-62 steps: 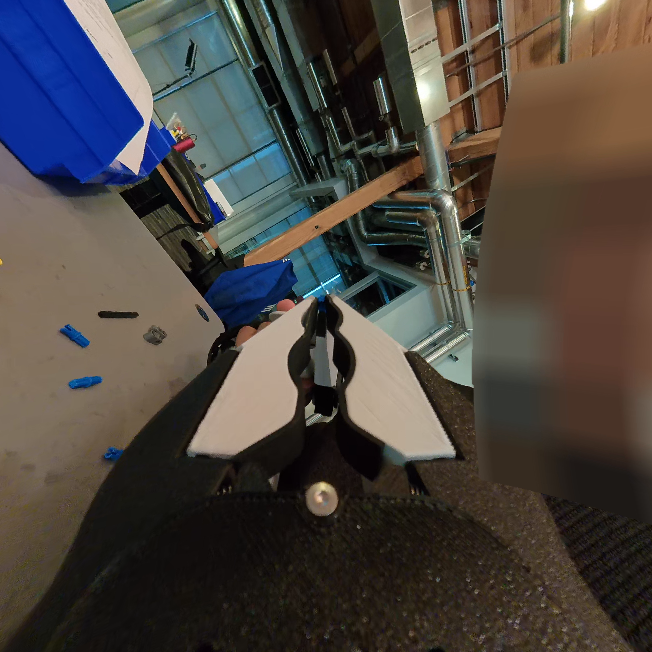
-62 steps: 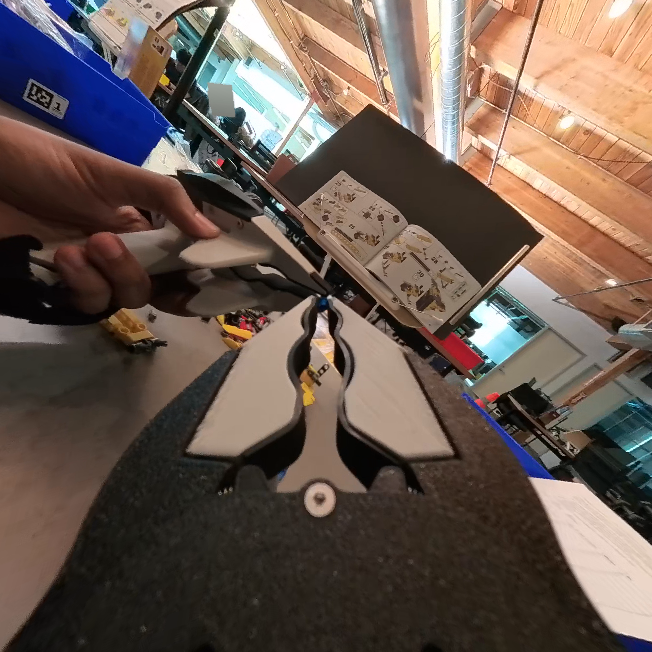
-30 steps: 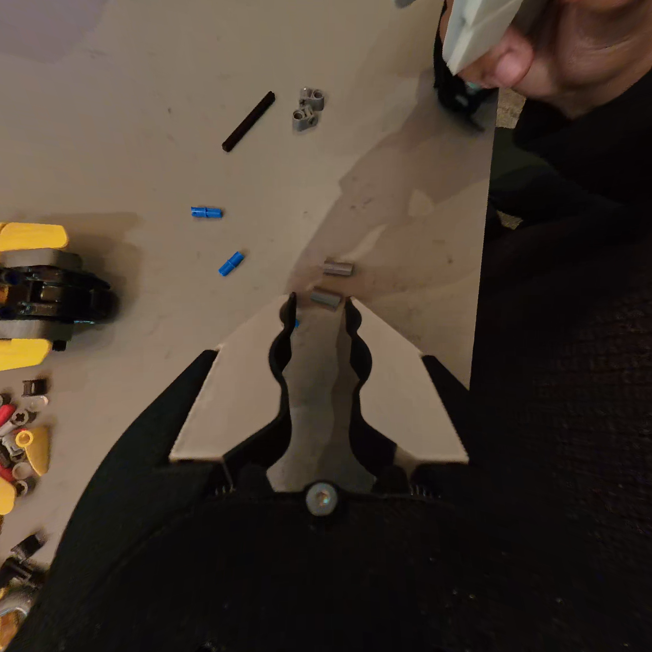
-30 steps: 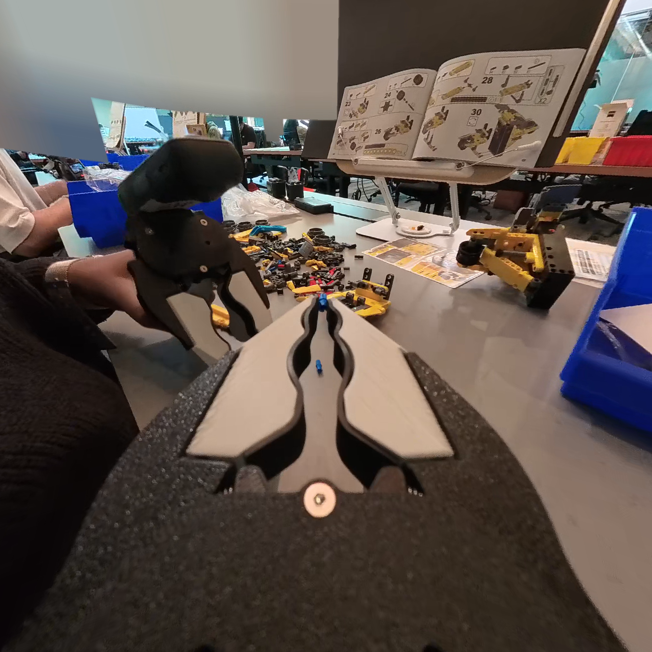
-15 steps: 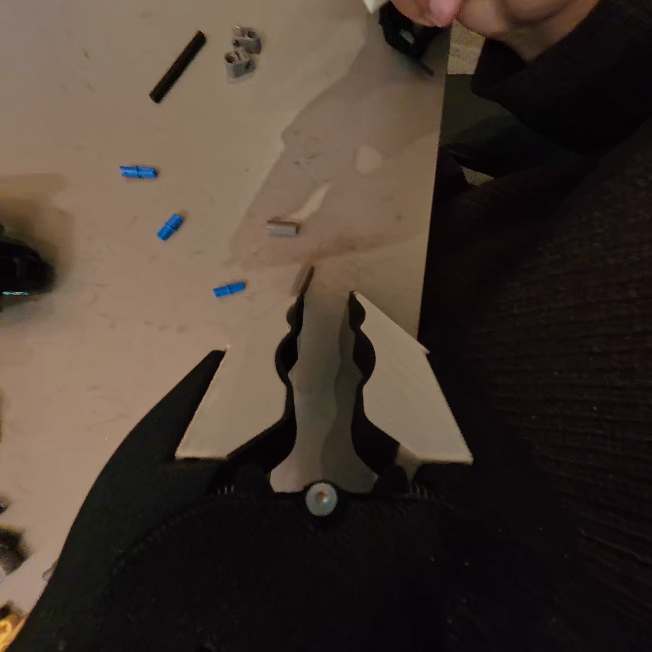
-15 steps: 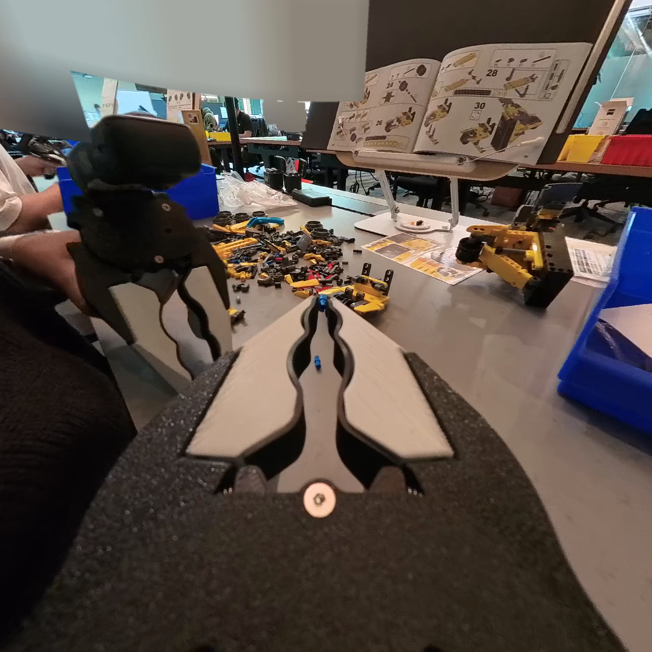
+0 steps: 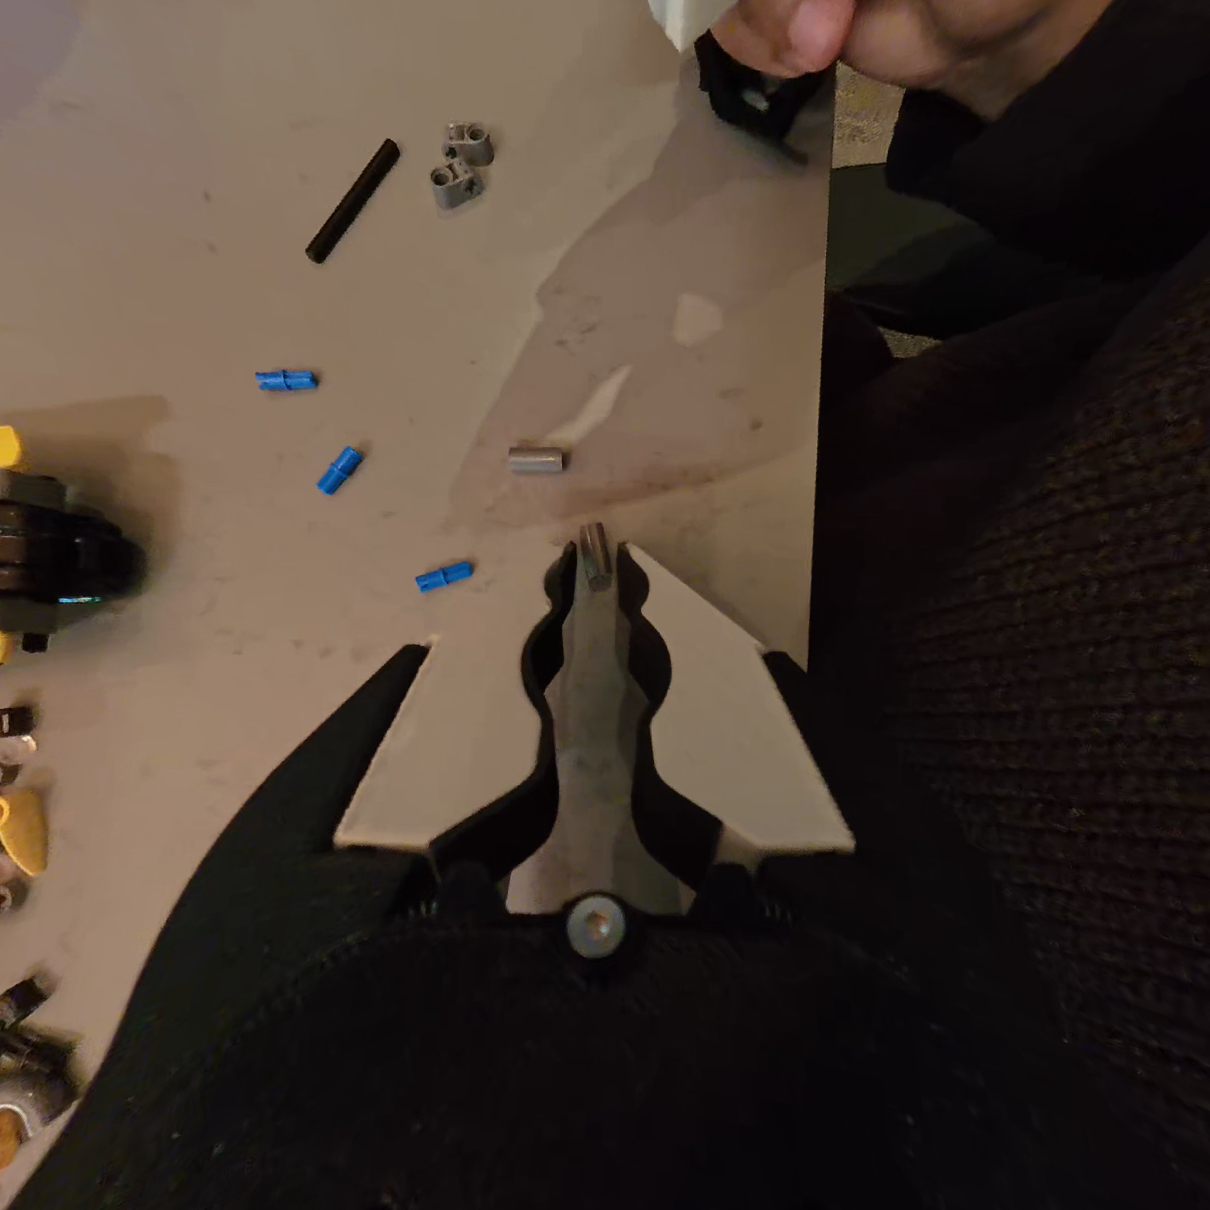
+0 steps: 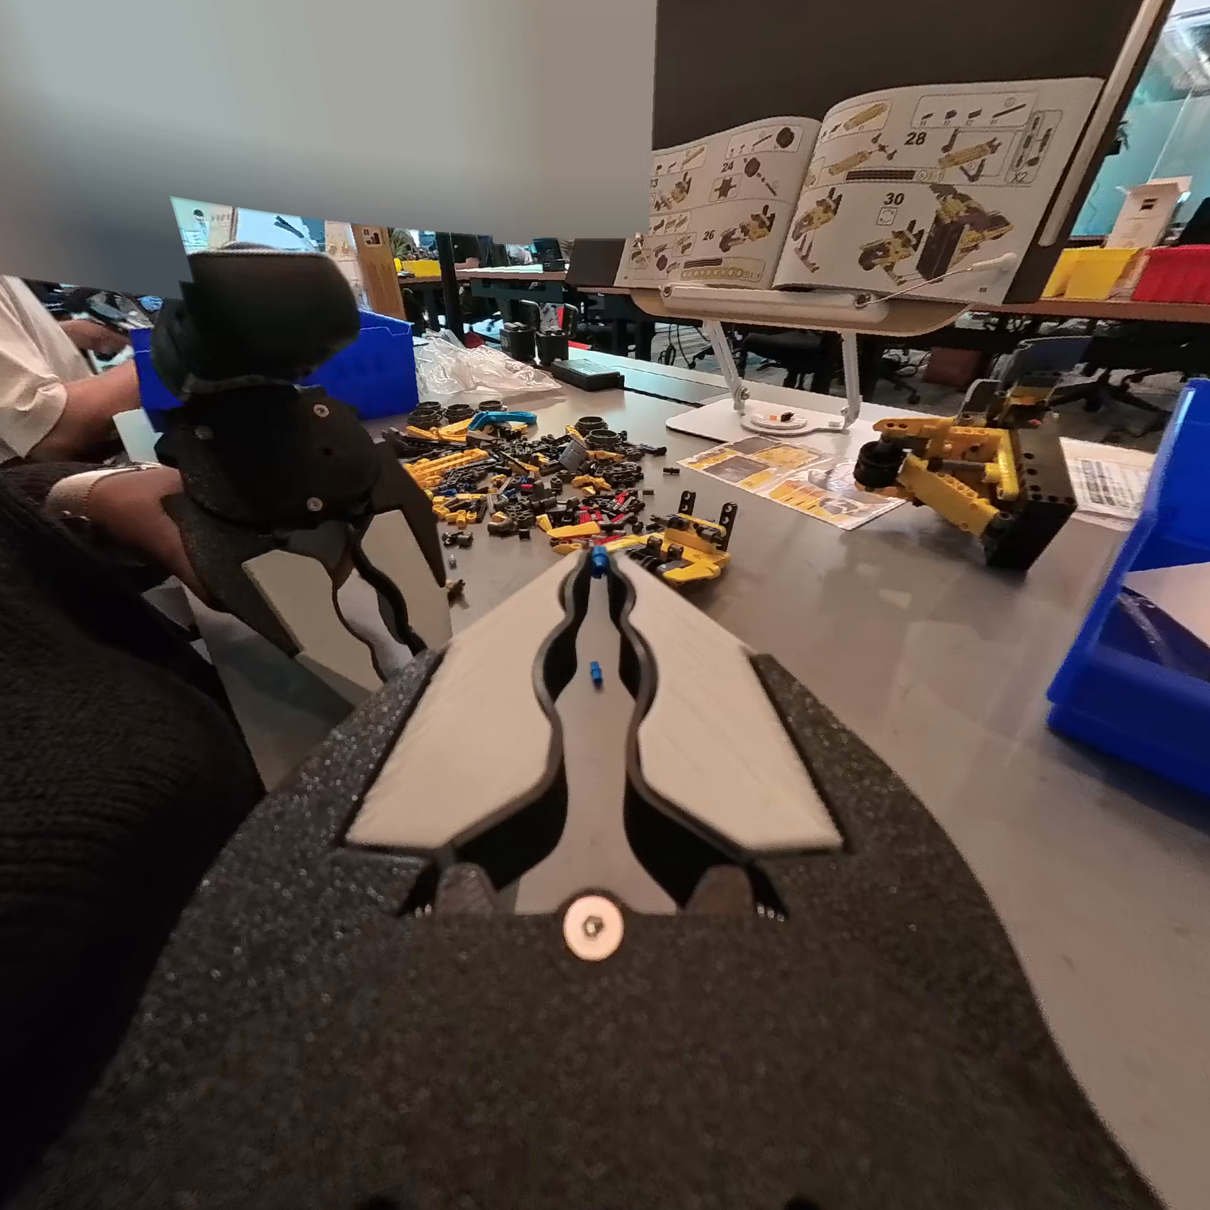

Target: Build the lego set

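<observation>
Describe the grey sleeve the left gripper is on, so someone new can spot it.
In the left wrist view, follow the table's near edge to the left gripper. The grey sleeve sits between its fingertips, pointing along the fingers. A second grey sleeve lies crosswise on the table just beyond; the three blue pins to the left are smaller and coloured.
</observation>
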The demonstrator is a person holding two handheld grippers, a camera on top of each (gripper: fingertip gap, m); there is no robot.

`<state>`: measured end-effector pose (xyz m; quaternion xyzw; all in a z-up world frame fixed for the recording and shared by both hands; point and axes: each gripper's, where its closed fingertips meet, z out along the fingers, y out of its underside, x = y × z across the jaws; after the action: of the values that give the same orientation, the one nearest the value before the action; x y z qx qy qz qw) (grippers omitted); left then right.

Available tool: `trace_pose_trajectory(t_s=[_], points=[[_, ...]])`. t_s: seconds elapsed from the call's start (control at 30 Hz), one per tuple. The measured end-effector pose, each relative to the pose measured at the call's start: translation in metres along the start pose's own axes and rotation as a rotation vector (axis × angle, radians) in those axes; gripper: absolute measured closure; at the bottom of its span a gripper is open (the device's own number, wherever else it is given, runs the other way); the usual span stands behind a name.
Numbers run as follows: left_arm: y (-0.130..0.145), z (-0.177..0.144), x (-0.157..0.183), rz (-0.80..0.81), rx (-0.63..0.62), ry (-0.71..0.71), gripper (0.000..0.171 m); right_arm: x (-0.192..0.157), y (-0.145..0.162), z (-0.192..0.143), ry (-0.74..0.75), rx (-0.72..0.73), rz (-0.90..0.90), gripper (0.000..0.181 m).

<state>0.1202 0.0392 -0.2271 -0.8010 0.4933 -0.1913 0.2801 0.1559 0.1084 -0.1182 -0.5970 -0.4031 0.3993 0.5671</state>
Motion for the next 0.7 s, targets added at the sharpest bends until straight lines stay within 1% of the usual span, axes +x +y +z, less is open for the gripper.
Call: trace_pose_trajectory(t_s=[0.1,0.23,0.3,0.4,0.47,0.53,0.57,0.67,0.7], points=[[0.001,-0.001,0.001,0.004,0.01,-0.001,0.167,-0.008,0.004,0.002,-0.066,-0.032,0.05,0.177],[0.001,-0.005,0.001,0.02,0.068,-0.035,0.168,-0.035,0.012,0.002,-0.229,-0.111,0.132,0.177],[-0.009,-0.014,0.004,0.008,0.181,-0.027,0.168,-0.052,0.016,0.001,-0.321,-0.151,0.174,0.178],[-0.03,-0.041,0.007,-0.023,0.409,0.001,0.169,-0.07,0.023,0.001,-0.411,-0.196,0.226,0.178],[-0.035,-0.055,0.005,-0.021,0.492,-0.018,0.169,-0.074,0.029,0.002,-0.429,-0.224,0.253,0.178],[-0.031,-0.059,0.003,-0.014,0.498,-0.054,0.169,-0.076,0.031,0.004,-0.434,-0.239,0.273,0.178],[-0.027,-0.058,0.004,-0.012,0.479,-0.067,0.169,-0.077,0.031,0.004,-0.44,-0.248,0.285,0.178],[-0.009,-0.051,0.016,-0.032,0.386,-0.03,0.168,-0.089,0.039,0.005,-0.461,-0.312,0.314,0.177],[-0.004,-0.051,0.021,-0.045,0.378,-0.016,0.168,-0.094,0.045,0.006,-0.464,-0.344,0.312,0.178]])
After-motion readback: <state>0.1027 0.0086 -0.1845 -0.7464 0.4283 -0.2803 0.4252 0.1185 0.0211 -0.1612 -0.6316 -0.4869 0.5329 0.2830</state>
